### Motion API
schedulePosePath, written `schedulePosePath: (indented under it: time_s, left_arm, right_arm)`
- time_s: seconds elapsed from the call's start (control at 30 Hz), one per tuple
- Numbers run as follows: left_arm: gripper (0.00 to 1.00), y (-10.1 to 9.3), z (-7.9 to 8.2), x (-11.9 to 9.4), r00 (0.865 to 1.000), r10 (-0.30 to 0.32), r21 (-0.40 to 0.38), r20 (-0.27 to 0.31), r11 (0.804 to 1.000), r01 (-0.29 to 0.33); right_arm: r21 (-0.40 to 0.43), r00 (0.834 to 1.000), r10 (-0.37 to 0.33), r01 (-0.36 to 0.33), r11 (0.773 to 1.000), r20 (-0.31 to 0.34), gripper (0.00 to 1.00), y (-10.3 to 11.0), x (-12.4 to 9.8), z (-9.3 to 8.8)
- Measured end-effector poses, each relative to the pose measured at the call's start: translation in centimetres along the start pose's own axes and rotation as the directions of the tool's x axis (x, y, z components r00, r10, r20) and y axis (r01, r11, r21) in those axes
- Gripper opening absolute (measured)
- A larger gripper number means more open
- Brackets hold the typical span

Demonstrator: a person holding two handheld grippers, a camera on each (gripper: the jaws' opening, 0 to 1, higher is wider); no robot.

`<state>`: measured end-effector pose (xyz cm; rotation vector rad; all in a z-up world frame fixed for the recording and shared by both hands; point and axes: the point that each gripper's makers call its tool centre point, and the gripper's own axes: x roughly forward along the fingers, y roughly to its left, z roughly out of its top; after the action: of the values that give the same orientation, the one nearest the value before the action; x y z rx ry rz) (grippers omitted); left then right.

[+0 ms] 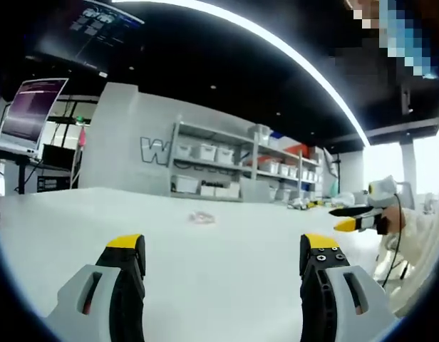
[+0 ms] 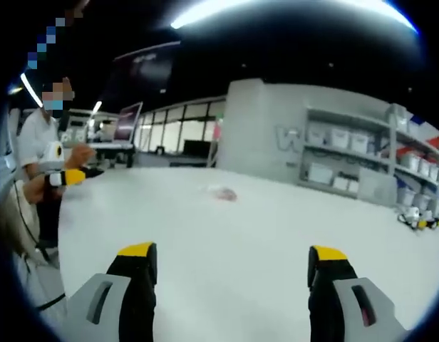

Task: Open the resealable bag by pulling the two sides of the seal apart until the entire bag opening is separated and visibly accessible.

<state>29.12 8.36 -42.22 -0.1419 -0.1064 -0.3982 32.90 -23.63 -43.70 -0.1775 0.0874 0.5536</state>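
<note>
So I'm looking at a big white table (image 1: 226,278), totally plain surface, and it runs off toward the shelves at the back. Sitting on it is one small clear bag (image 1: 202,216), crumpled and flat, well out from the near edge, roughly mid-table. In the right gripper view the same table (image 2: 226,278) has the bag (image 2: 222,193) looking pinkish and blurry, so I can't tell if its seal is open.
</note>
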Motion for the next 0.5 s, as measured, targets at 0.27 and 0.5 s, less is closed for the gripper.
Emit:
schedulePosePath:
  time_s: [0.27, 0.5]
  left_arm:
    - [0.91, 1.2, -0.3, 0.0, 0.999, 0.048, 0.050, -0.012, 0.998, -0.047]
    - [0.91, 1.2, -0.7, 0.1, 0.998, 0.051, 0.073, -0.034, 0.996, -0.048]
  right_arm:
    - [-0.029, 1.000, -0.018, 0.018, 0.999, 0.008, 0.87, 1.5, -1.6, -0.1]
    - [-0.019, 0.999, -0.034, 0.034, 0.999, -0.001, 0.86, 1.2, -2.0, -0.4]
